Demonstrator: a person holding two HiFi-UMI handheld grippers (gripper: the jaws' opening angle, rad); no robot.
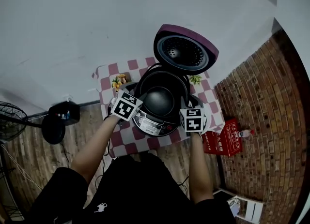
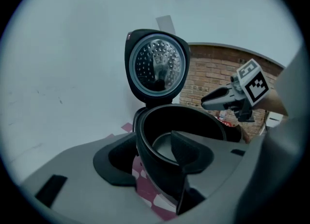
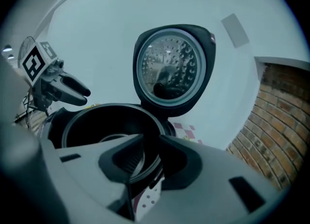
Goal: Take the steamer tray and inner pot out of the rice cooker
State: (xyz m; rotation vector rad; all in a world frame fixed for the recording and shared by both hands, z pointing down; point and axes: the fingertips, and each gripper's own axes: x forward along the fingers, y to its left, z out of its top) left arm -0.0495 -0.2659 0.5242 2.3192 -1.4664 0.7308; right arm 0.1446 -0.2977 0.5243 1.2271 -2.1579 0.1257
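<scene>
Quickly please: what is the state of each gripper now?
Left gripper: open, astride the rim of the inner pot.
Right gripper: open, astride the same rim.

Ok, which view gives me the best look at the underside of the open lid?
The right gripper view: the lid faces the camera, large, its perforated underside clear. The left gripper view shows it smaller; the head view shows it from above, dark.

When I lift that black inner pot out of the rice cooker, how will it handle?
Likely rigid: the inner pot keeps a clean circular rim. Its dark wall looks smooth, so a rim pinch may slip. The left gripper and right gripper straddle opposite sides, open; uneven lifting could tilt it.
</scene>
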